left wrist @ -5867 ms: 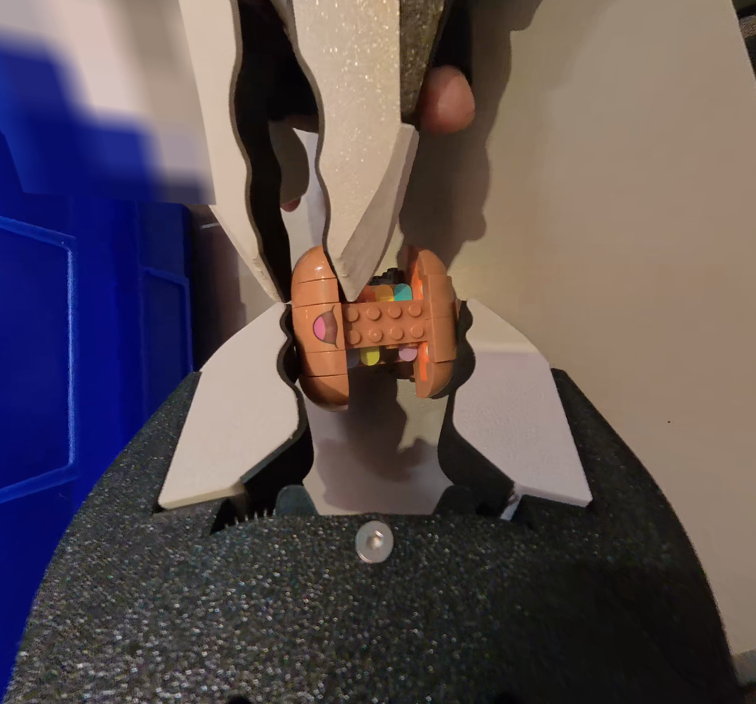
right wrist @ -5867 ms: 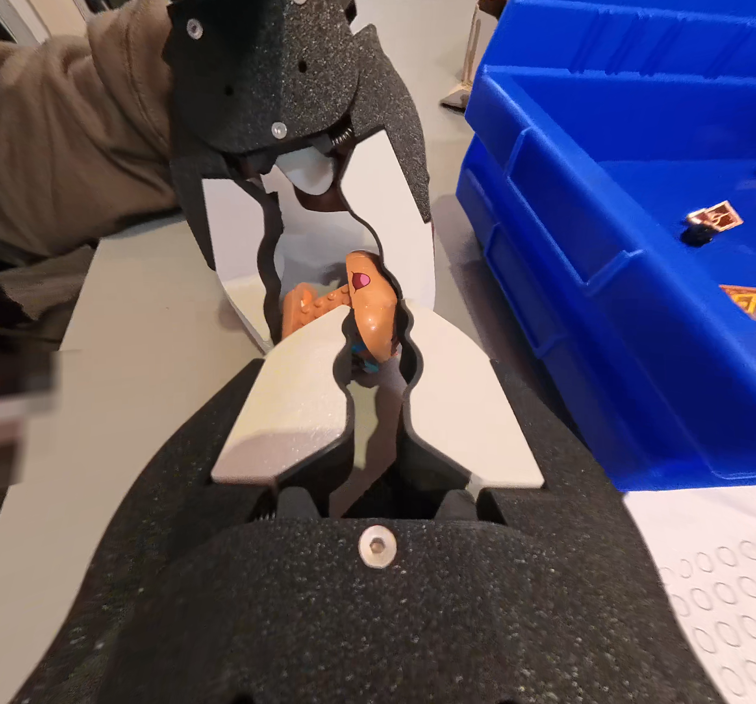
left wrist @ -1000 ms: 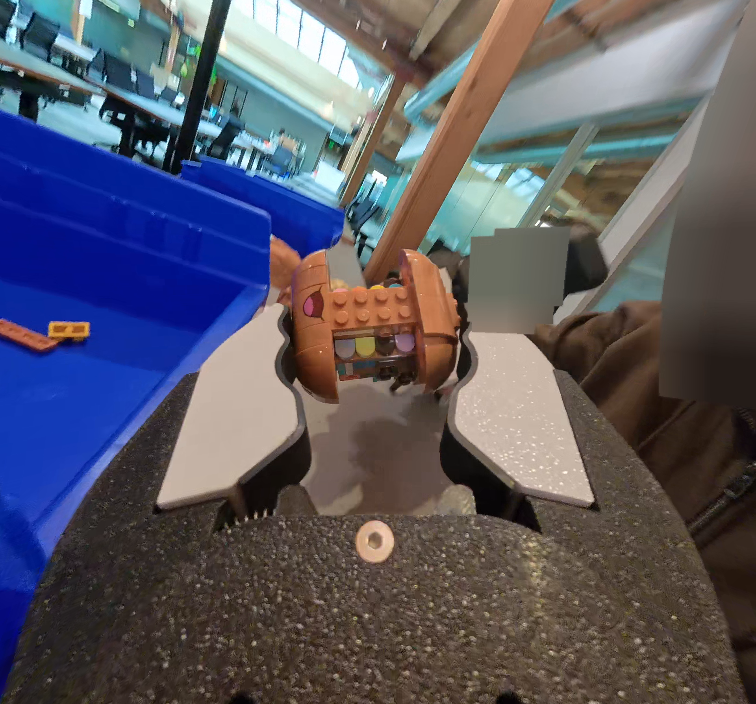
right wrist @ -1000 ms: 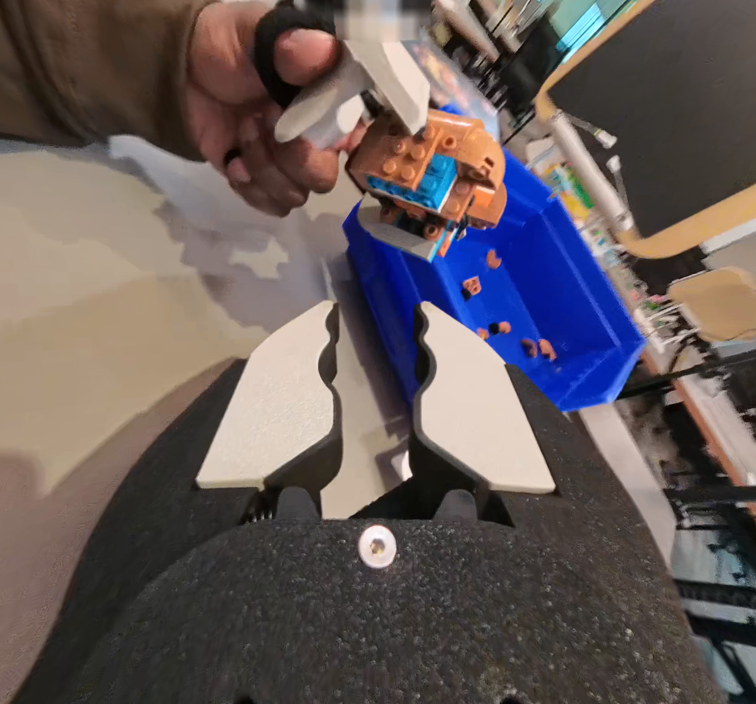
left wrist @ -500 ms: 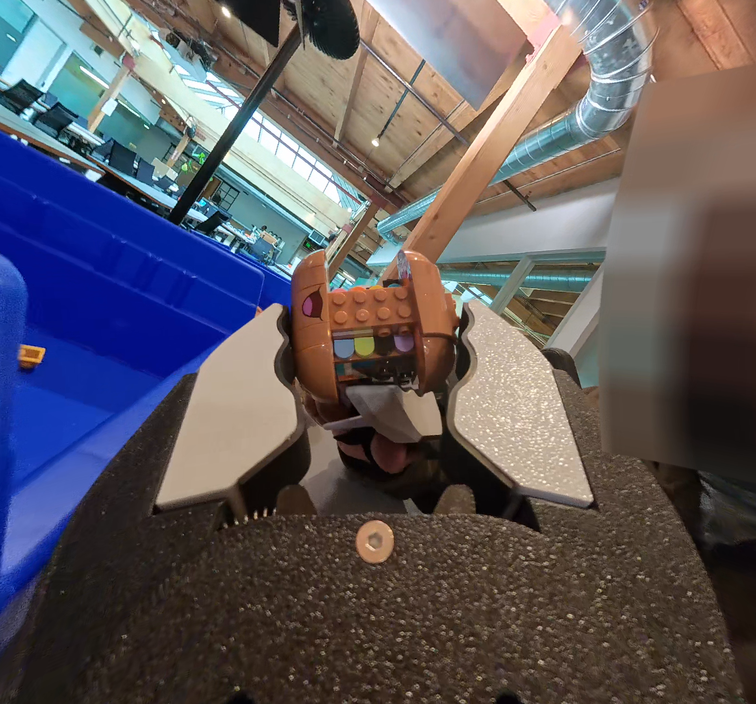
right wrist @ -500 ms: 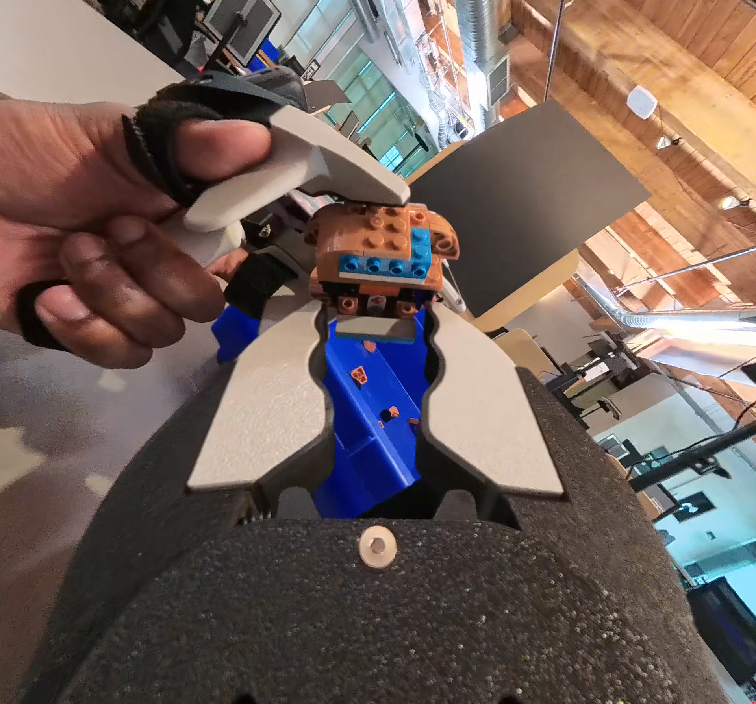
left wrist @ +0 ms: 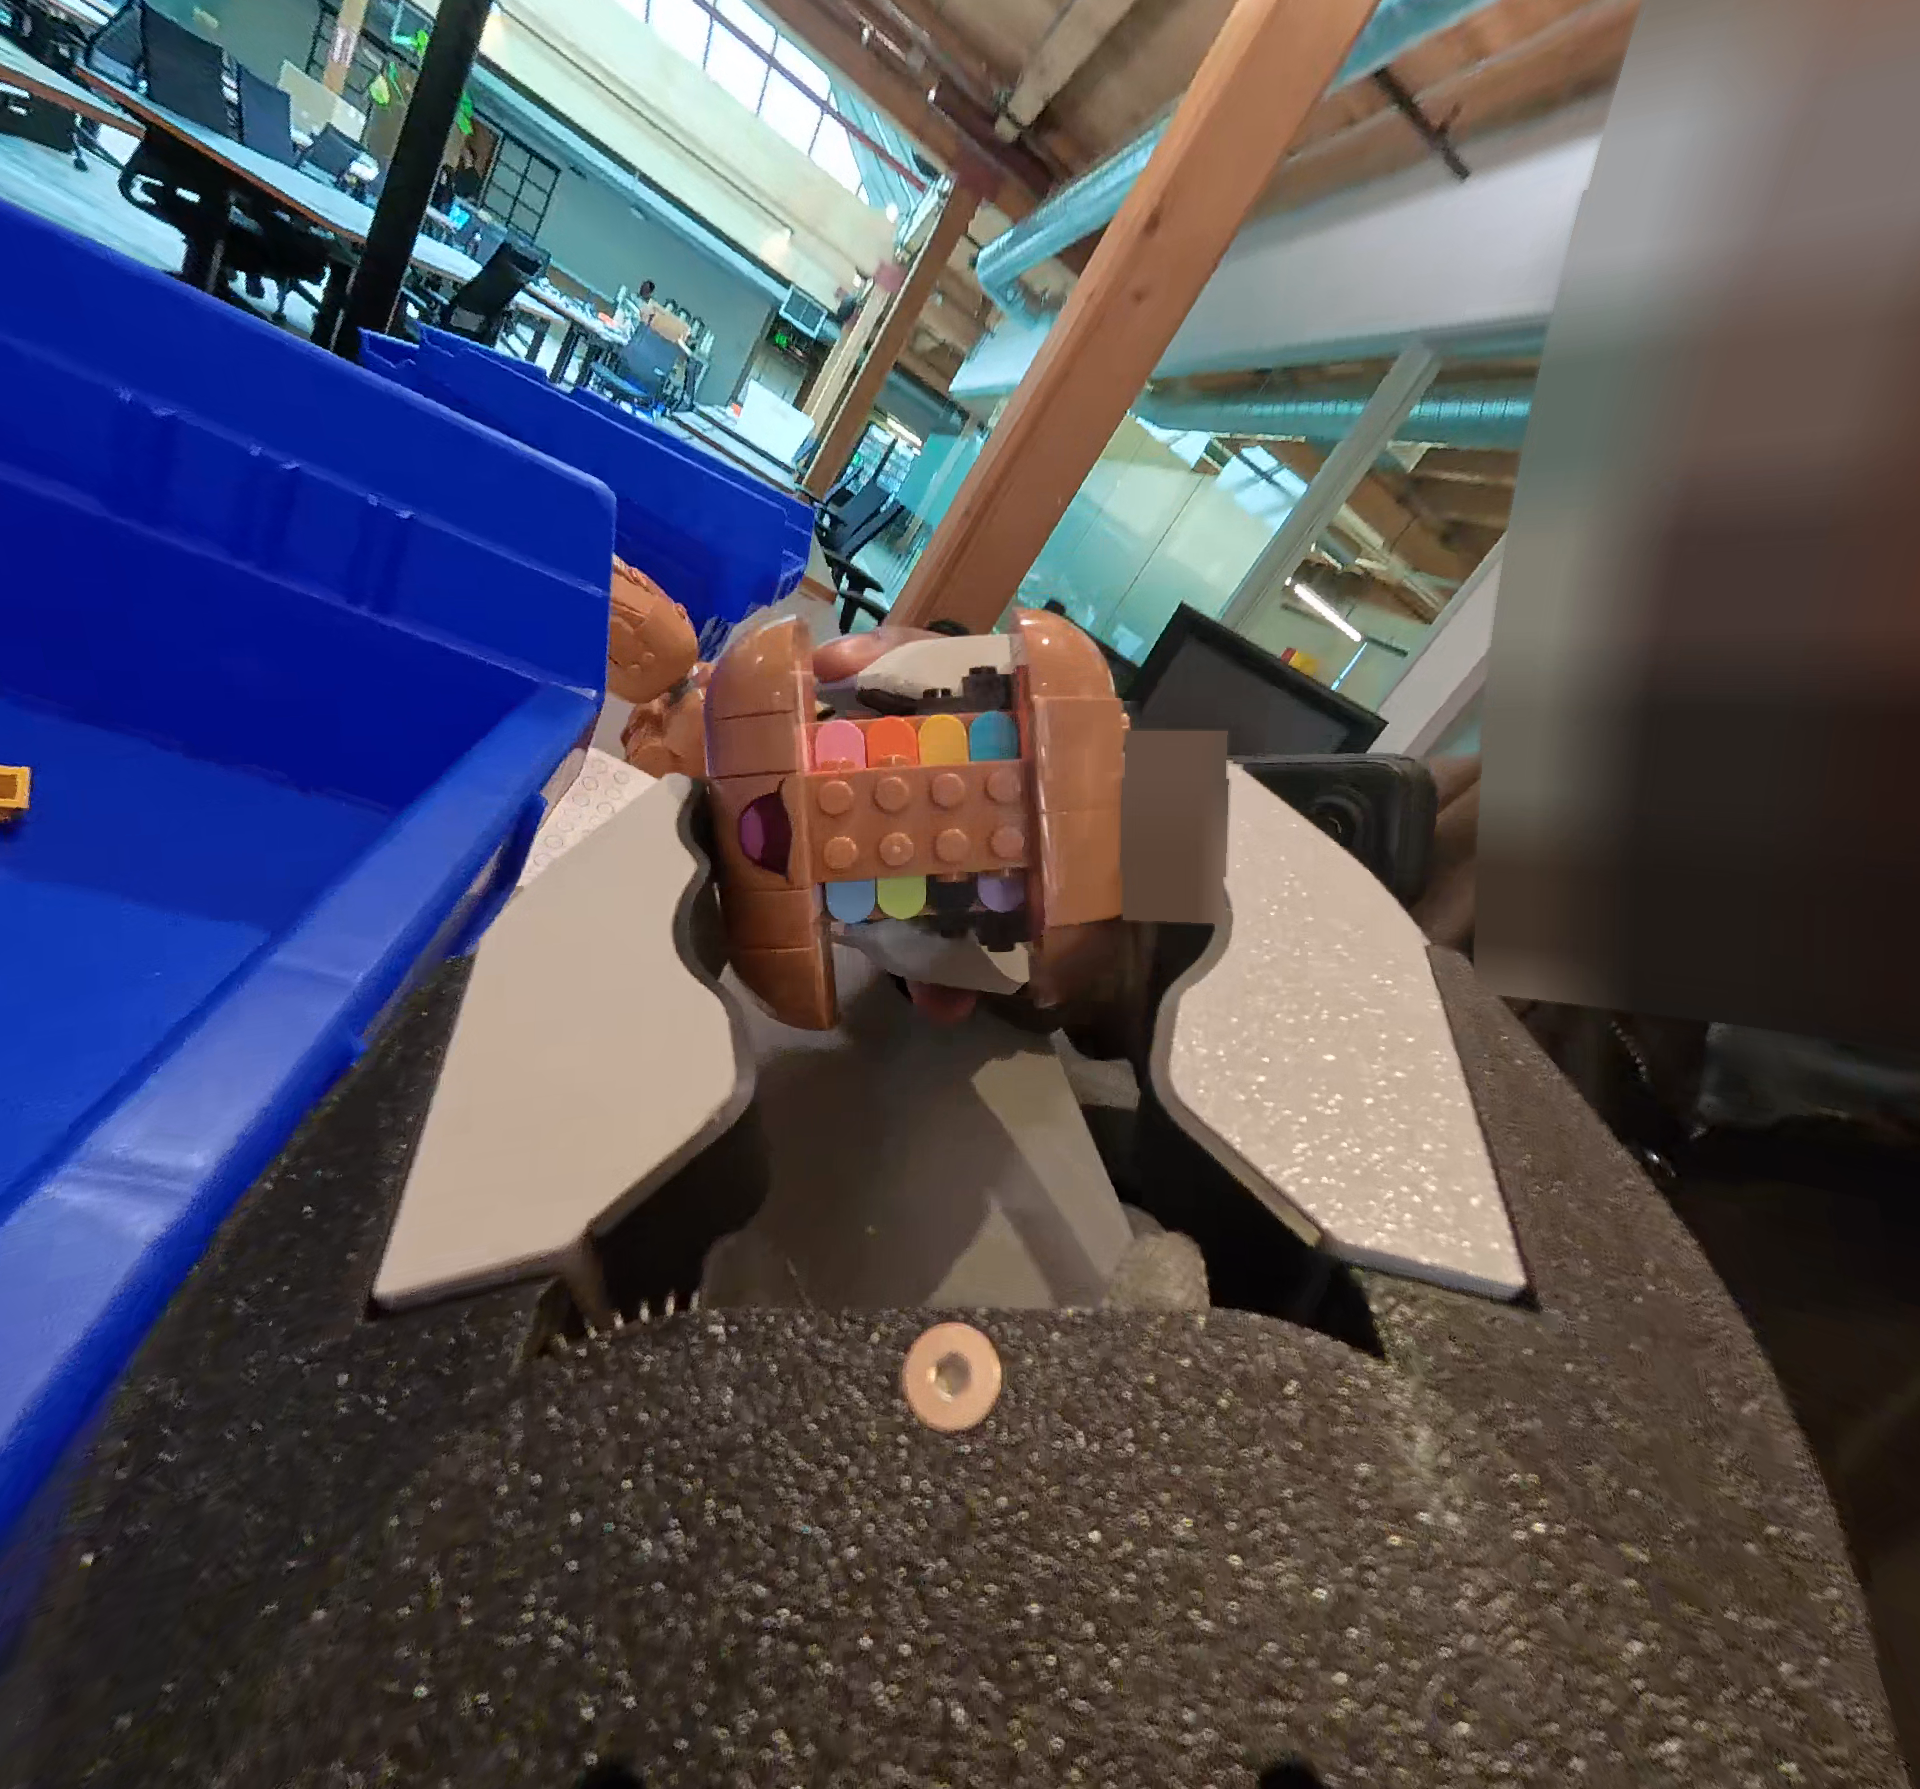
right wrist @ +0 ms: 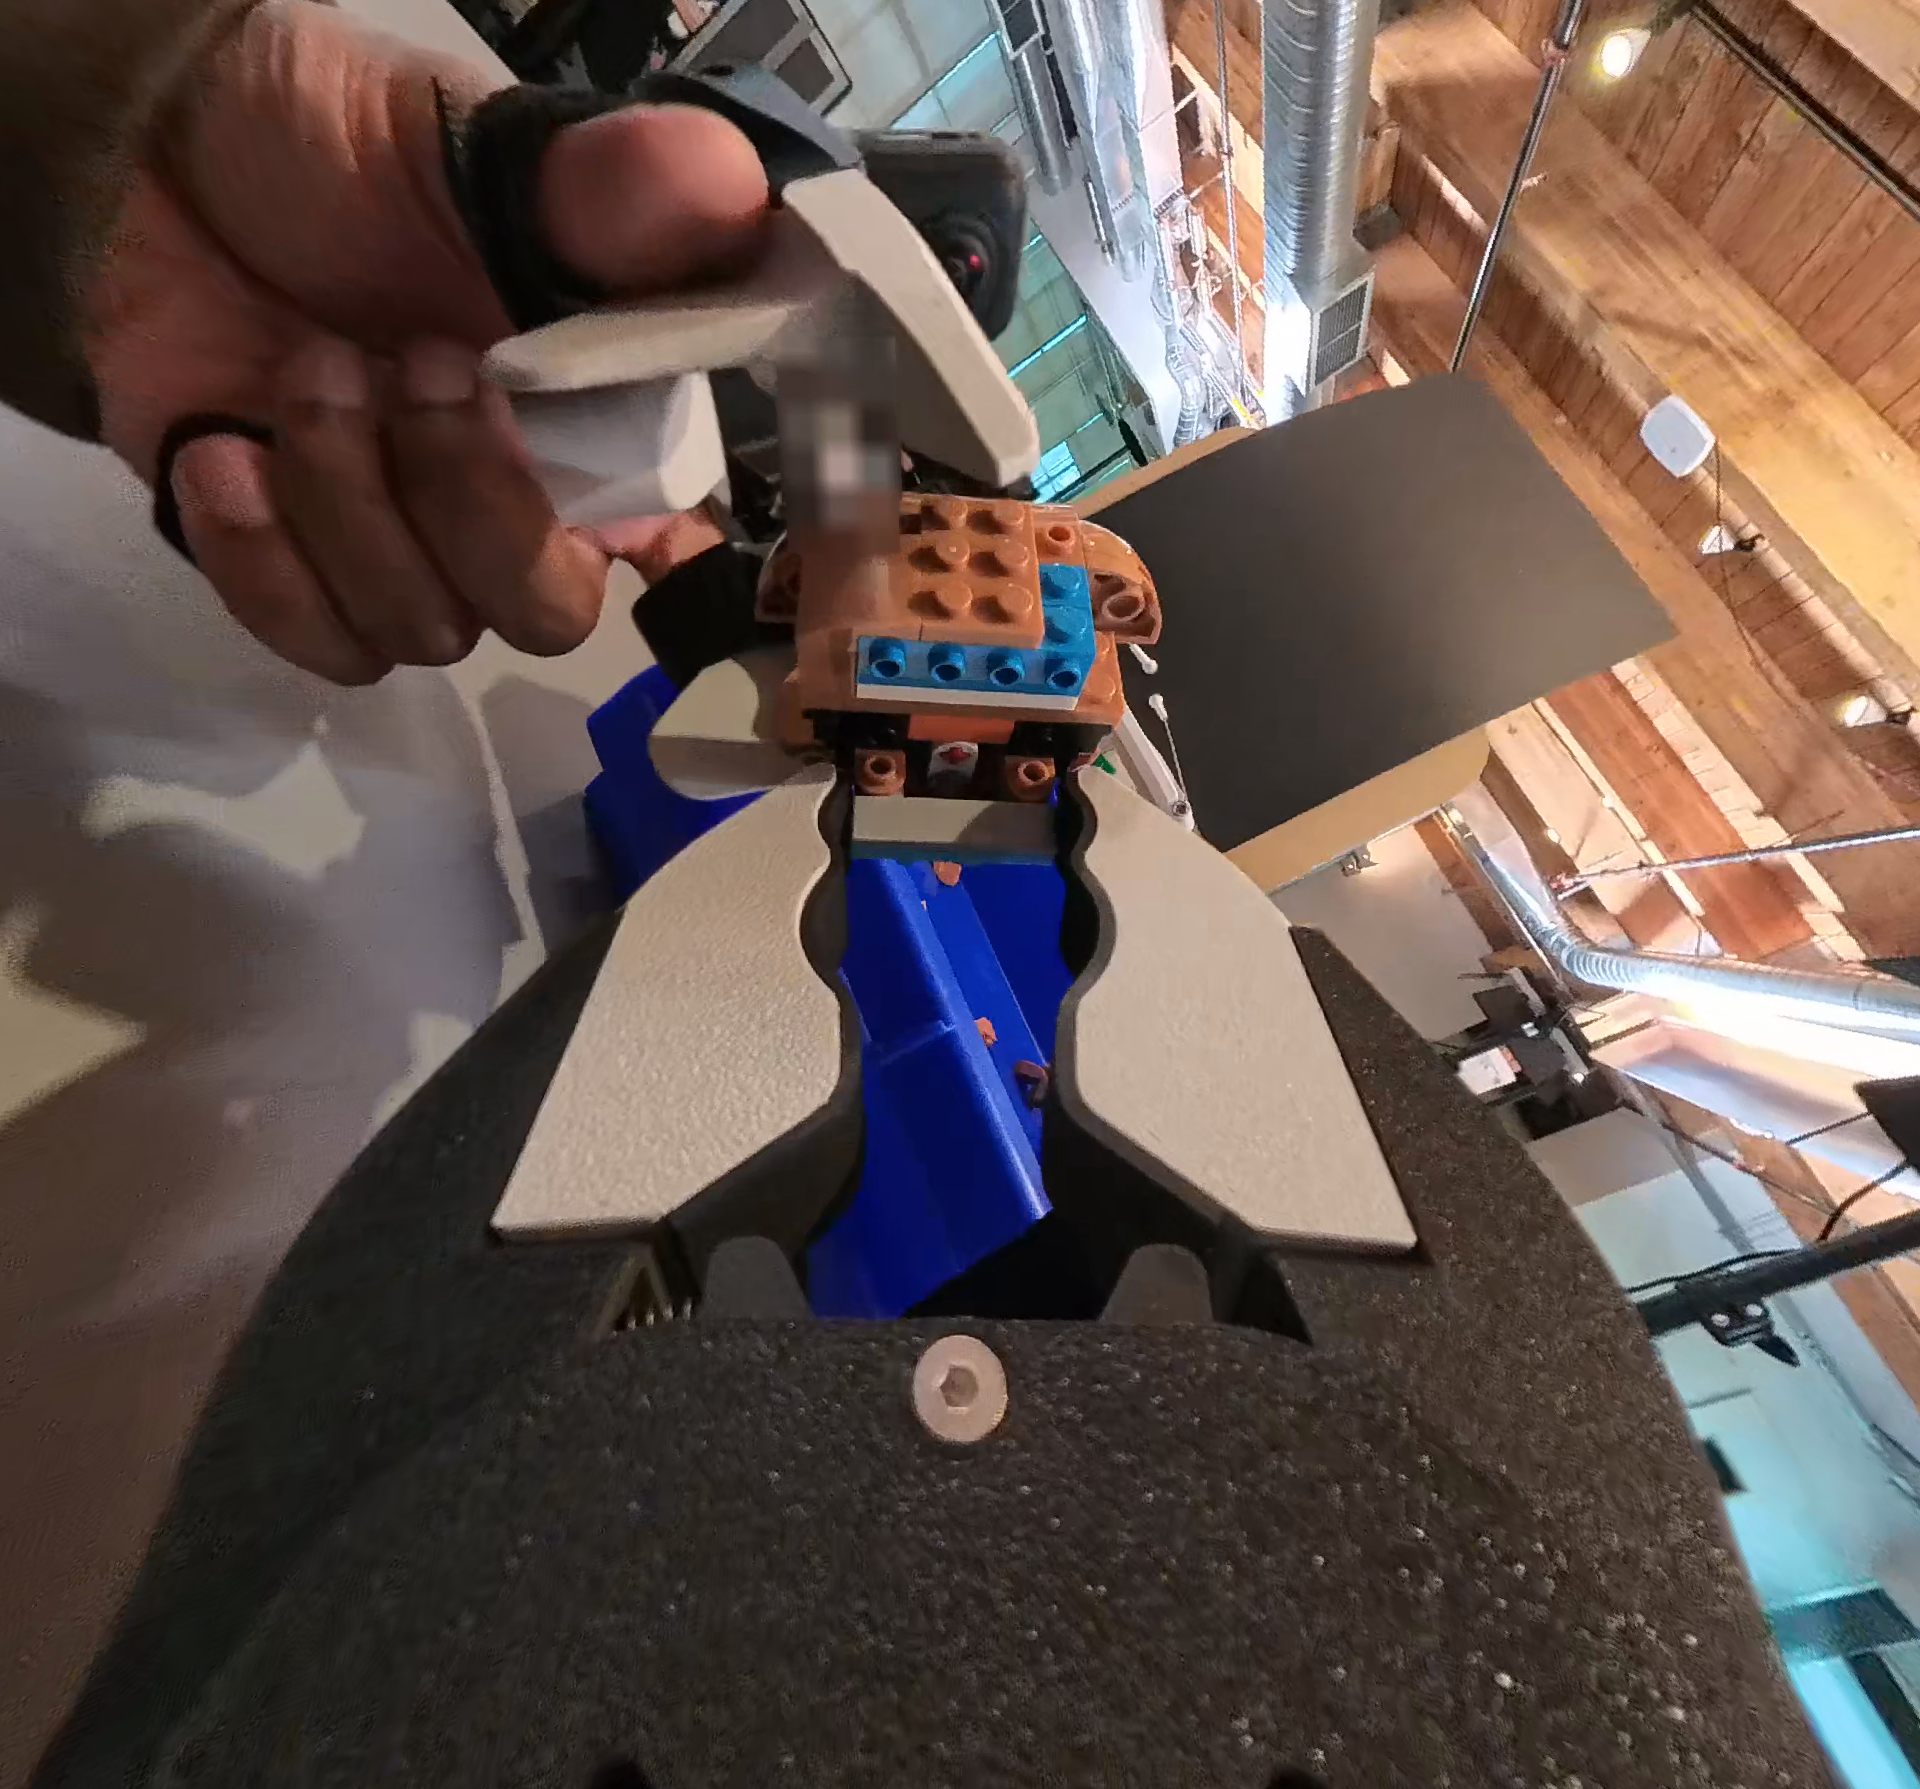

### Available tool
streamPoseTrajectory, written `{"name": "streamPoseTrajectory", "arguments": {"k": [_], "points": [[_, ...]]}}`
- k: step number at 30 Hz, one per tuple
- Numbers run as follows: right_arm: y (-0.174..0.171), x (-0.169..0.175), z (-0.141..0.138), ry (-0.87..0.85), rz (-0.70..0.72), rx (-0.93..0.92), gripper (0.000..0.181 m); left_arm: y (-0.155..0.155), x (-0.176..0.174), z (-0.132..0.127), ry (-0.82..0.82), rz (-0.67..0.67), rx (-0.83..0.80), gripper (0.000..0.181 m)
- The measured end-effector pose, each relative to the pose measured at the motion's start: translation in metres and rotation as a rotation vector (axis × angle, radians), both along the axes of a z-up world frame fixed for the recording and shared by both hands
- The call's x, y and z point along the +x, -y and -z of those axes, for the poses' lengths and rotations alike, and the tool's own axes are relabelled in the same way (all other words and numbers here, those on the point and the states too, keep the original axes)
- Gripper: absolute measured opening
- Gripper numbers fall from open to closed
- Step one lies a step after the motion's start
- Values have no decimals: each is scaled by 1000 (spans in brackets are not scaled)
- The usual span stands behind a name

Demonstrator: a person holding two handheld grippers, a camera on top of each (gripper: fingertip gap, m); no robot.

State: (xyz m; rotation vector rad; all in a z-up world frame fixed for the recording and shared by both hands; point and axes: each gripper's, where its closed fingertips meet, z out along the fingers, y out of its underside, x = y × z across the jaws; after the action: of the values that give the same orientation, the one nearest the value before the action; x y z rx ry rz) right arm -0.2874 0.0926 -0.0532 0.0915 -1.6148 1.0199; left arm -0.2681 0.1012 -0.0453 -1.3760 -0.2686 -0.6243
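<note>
Aloft at frame centre, near a blue bin (left wrist: pixel 260 804), a brown brick model (left wrist: pixel 914 814) sits between the left hand-held gripper's (left wrist: pixel 956 856) parted fingers. The right hand-held gripper (right wrist: pixel 956 794) flanks its base. Whether either clamps it, I cannot tell.

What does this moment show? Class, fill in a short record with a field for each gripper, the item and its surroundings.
Item: brown brick model with coloured tiles
Left gripper: brackets the model; grip unclear
Right gripper: fingertips pinch the model's grey base plate
Nearby: blue bin beside the left gripper
</note>
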Motion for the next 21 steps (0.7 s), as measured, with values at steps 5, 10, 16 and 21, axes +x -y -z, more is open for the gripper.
{"name": "streamPoseTrajectory", "arguments": {"k": [5,10,16,21], "points": [[4,4,4,-37,-7,55,38,1,-1,2,-27,-21,-43,92],[7,7,8,-61,-26,101,37,-7,6,18,-125,-21,-150,95],[9,13,5,23,-101,8,38,-3,14,10,-278,-16,-84,89],[7,22,-10,233,-245,-215,43,4,13,-1,-471,-99,3,88]]}}
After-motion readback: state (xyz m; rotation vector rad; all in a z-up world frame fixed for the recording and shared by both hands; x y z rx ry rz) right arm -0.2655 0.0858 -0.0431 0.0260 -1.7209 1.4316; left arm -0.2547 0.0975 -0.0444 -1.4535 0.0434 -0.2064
